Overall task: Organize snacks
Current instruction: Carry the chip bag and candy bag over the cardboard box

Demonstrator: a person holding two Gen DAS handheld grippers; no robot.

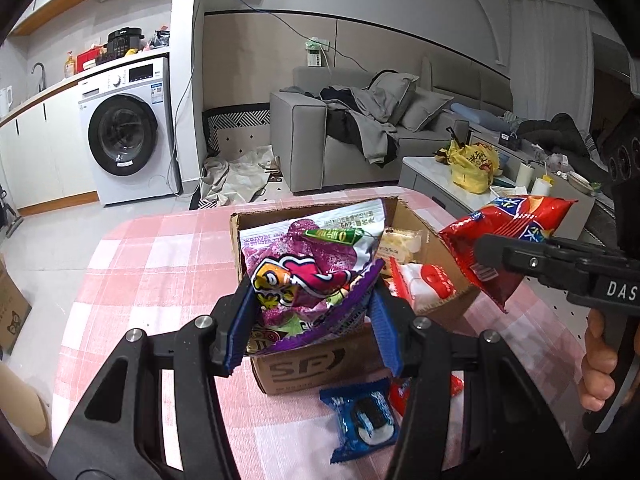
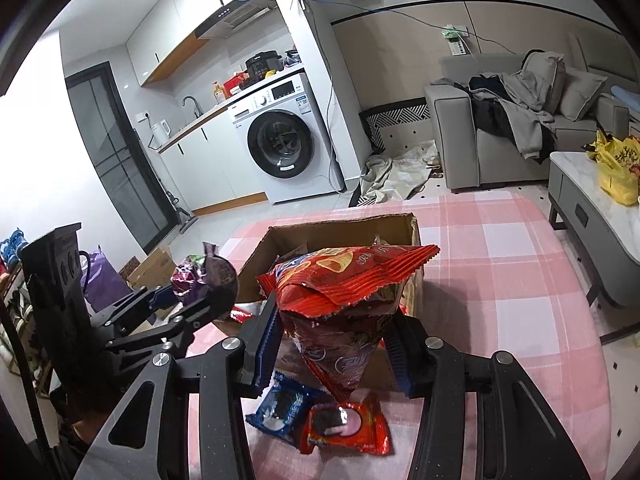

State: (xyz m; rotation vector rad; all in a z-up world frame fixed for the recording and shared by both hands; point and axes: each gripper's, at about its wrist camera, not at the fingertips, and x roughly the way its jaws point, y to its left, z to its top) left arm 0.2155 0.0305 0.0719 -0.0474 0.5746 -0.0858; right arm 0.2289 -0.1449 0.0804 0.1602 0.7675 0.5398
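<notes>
This is a small lived-in flat, kitchen and sitting room in one. A washing machine point(image 2: 280, 142) sits under a counter point(image 2: 208, 114) with a sink tap point(image 2: 192, 102), a kettle point(image 2: 160, 130) and a range hood point(image 2: 236, 14) above. Beside it stands a grey sofa point(image 1: 352, 128) strewn with clothes point(image 1: 360, 120), a low coffee table point(image 1: 432, 168), and a table with a pink checked cloth point(image 2: 500, 264).

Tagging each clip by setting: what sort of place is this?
Most likely a small lived-in flat, kitchen and lounge in one room: a washing machine under the counter, a grey sofa strewn with clothes, and a checked tablecloth.
</notes>
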